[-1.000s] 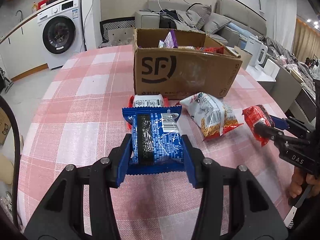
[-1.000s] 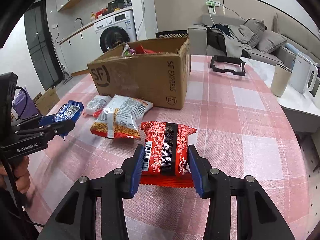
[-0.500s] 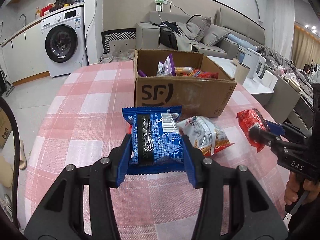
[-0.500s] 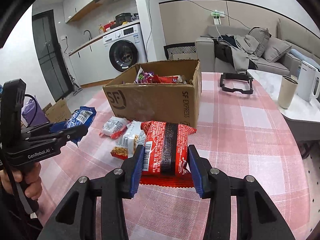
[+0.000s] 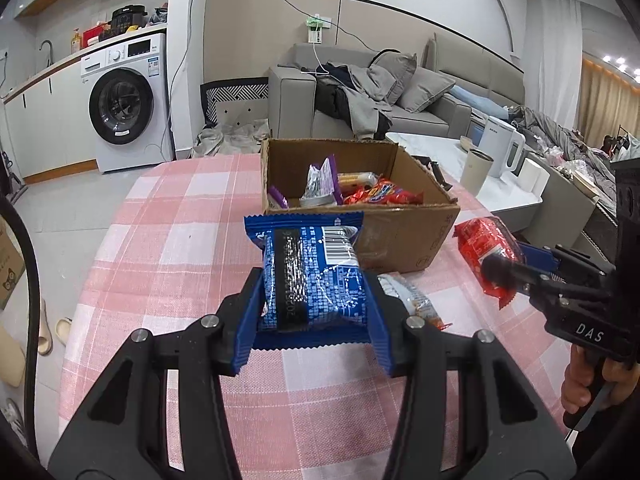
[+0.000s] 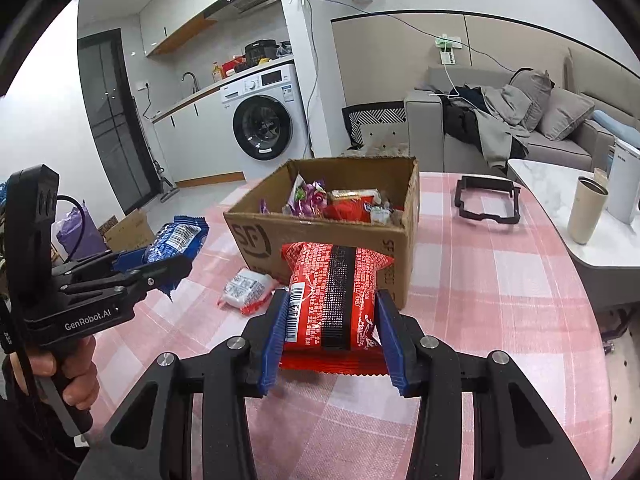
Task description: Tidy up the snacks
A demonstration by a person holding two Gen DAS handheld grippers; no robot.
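My left gripper (image 5: 314,316) is shut on a blue snack packet (image 5: 310,268) and holds it in the air in front of the open cardboard box (image 5: 404,236). My right gripper (image 6: 332,330) is shut on a red snack packet (image 6: 334,296), also raised in front of the box (image 6: 320,240). The box holds several snacks (image 5: 360,192). In the left wrist view the red packet (image 5: 486,250) shows at the right. In the right wrist view the blue packet (image 6: 174,240) shows at the left. A white and red packet (image 6: 248,292) lies on the table by the box.
The table has a pink checked cloth (image 5: 180,248). Another snack bag (image 5: 412,300) lies partly hidden behind my left gripper. A black frame (image 6: 486,202) lies at the table's far right. A tumbler (image 6: 588,210) and kettle (image 6: 624,184) stand on a side table.
Both grippers have risen with their packets, so the inside of the box now shows. The snacks on the table sit lower in both views.
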